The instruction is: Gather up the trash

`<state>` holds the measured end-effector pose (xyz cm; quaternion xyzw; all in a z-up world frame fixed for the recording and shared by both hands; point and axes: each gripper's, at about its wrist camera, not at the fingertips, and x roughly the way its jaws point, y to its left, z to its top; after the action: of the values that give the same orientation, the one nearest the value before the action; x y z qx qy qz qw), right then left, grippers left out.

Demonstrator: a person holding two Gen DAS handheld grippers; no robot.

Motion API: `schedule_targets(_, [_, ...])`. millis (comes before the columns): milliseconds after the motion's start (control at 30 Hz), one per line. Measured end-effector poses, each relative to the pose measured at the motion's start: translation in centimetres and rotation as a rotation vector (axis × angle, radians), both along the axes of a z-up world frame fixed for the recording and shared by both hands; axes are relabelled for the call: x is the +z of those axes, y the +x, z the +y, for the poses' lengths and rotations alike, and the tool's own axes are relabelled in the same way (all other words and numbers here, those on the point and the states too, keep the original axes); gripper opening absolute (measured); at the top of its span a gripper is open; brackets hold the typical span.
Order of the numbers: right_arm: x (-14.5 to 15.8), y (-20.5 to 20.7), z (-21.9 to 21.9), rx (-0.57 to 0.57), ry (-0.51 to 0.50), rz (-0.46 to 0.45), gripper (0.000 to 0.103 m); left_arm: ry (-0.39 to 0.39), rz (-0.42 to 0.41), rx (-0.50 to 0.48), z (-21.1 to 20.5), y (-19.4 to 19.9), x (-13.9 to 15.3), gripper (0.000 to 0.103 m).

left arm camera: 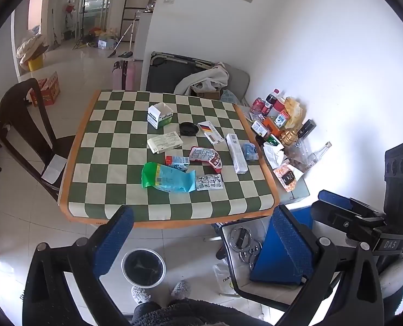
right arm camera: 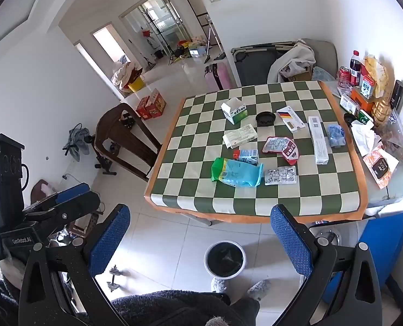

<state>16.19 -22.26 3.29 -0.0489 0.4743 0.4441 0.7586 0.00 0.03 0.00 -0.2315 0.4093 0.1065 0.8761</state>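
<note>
1. Your left gripper & right gripper: both spread wide, empty, held above the floor short of the table.
2. Trash on the checkered cloth: green-blue bag, blister pack, red wrapper, small cartons.
3. Bin: on the floor, near the table's front edge.

Both wrist views are bright daylight, sharp in the centre. Light comes from the far doorway and glass doors, which are blown out. The white wall is near overexposed, with soft shadows behind the clutter beside it. Glare streaks the floor tiles and a bright flare burns the left edge of the right view. Heavy fisheye: the desk edges bow, black vignette in the corners, mild softness toward the rim.
</note>
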Motion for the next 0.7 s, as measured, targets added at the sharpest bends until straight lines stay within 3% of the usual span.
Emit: schedule_targets(700, [-0.45,0.47,0.07,0.001,-0.004,0.008,0.103,0.009,-0.002,-0.003,0.10,-0.05,0.01,0.103])
